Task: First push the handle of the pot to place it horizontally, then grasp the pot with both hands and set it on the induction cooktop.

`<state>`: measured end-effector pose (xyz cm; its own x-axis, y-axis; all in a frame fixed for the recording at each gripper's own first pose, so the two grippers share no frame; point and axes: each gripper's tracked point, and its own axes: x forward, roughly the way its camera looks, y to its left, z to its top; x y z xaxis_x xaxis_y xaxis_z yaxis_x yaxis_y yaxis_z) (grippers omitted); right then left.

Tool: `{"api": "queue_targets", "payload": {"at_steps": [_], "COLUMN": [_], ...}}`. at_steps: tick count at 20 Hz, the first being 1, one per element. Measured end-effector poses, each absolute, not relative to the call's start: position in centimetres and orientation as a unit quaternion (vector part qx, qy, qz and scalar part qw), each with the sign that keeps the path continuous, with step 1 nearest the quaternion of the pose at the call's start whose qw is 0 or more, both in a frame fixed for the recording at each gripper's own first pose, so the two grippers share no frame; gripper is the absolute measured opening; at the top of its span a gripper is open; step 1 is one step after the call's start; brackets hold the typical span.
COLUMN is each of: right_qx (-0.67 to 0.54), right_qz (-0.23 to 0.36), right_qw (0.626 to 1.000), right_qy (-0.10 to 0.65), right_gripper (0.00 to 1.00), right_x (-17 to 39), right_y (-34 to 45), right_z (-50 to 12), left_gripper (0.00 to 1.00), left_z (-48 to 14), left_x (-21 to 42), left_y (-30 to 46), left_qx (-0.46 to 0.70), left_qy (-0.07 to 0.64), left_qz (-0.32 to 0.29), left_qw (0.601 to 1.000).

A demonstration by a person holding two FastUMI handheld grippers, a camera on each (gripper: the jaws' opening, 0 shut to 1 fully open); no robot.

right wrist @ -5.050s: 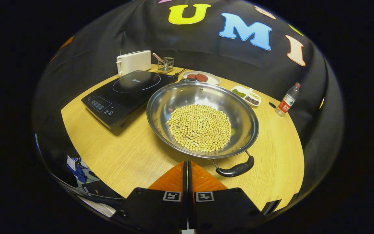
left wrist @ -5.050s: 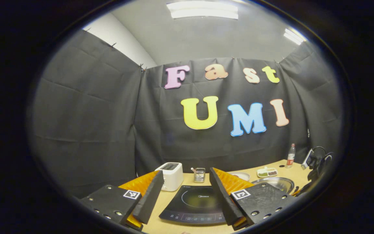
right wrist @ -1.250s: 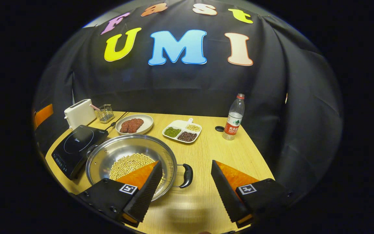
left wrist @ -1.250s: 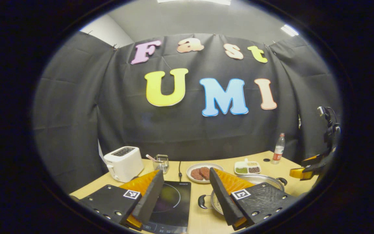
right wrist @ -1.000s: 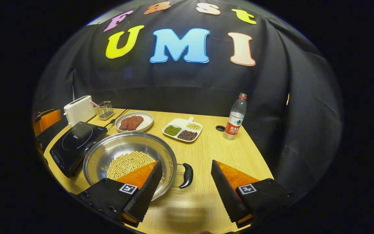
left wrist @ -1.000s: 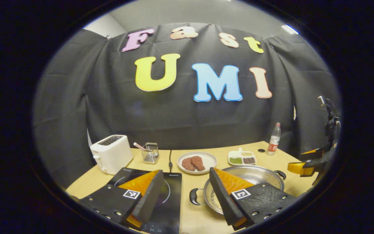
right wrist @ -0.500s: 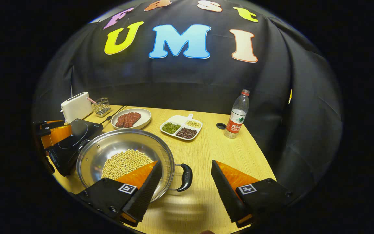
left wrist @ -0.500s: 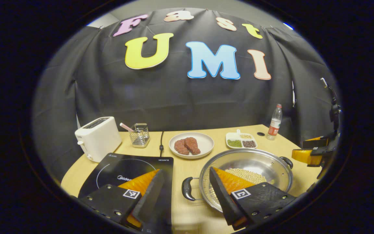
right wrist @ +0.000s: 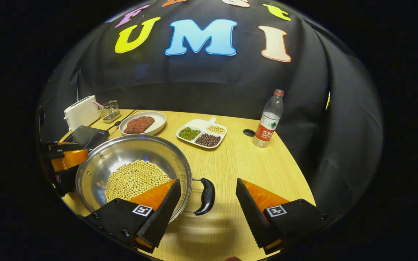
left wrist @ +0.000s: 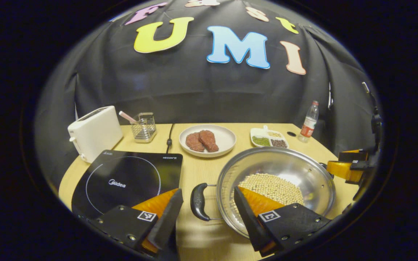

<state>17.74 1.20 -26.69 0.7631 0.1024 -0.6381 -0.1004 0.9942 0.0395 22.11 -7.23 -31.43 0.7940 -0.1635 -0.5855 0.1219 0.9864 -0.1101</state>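
Observation:
A steel pot holding pale beans sits on the wooden table, with its two black handles pointing left and right. In the left gripper view my left gripper is open, and the pot's left handle lies in the gap between its fingers, untouched. The black induction cooktop lies just left of the pot. In the right gripper view my right gripper is open, and the right handle lies between its fingers. One finger of each gripper overlaps the pot's rim.
At the back stand a white toaster, a wire holder, a plate of meat patties, a divided dish of beans and a water bottle. The table's curved front edge is close.
Five seconds ago the right gripper was shut and a pot handle faced it; now it is open and the handles lie sideways. Over the last second both grippers dropped toward the handles.

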Motion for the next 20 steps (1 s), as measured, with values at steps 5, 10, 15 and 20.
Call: {"api": "queue_targets", "payload": {"at_steps": [5, 10, 15, 20], "right_qx": [0.021, 0.045, 0.058, 0.071], "right_qz": [0.047, 0.048, 0.058, 0.059], "right_qw": [0.929, 0.917, 0.911, 0.907], "right_qy": [0.367, 0.393, 0.405, 0.412], "right_gripper": [0.98, 0.96, 0.75, 0.67], "right_x": [18.3, 18.7, 18.5, 18.6], "right_y": [1.4, 2.1, 3.0, 3.2], "right_z": [-28.8, -30.3, -30.8, -30.9], "left_gripper": [0.84, 0.84, 0.87, 0.78], "left_z": [-33.6, -34.9, -35.2, -34.9], "left_x": [22.9, 23.0, 23.0, 23.0], "left_y": [-7.4, -7.2, -7.3, -7.5], "left_qx": [-0.032, -0.036, -0.028, -0.025], "left_qy": [0.337, 0.355, 0.364, 0.363], "left_qz": [-0.072, -0.064, -0.062, -0.059], "left_qw": [0.938, 0.932, 0.929, 0.930]}}
